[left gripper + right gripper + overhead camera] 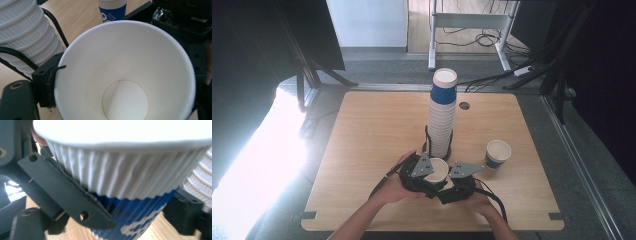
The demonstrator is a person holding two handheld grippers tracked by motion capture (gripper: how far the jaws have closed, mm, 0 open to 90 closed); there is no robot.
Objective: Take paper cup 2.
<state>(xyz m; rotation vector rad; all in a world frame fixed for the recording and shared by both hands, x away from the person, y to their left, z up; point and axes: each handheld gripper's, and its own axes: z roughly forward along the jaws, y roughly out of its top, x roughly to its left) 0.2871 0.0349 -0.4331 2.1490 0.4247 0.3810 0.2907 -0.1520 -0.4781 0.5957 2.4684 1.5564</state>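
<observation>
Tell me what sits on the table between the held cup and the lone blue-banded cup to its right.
Bare wood in the high view: nothing stands on the table between the held cup and the lone cup; only the right gripper's grey plate reaches toward that gap.

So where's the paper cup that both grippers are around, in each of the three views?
High view: the held cup sits low in the middle, between the two grippers, just in front of the tall stack of cups.
Left gripper view: its open white inside takes up most of the picture.
Right gripper view: its ribbed white and blue side crosses the middle.
Shared landmark: the tall stack, at upper left in the left gripper view and at the right edge in the right gripper view.
</observation>
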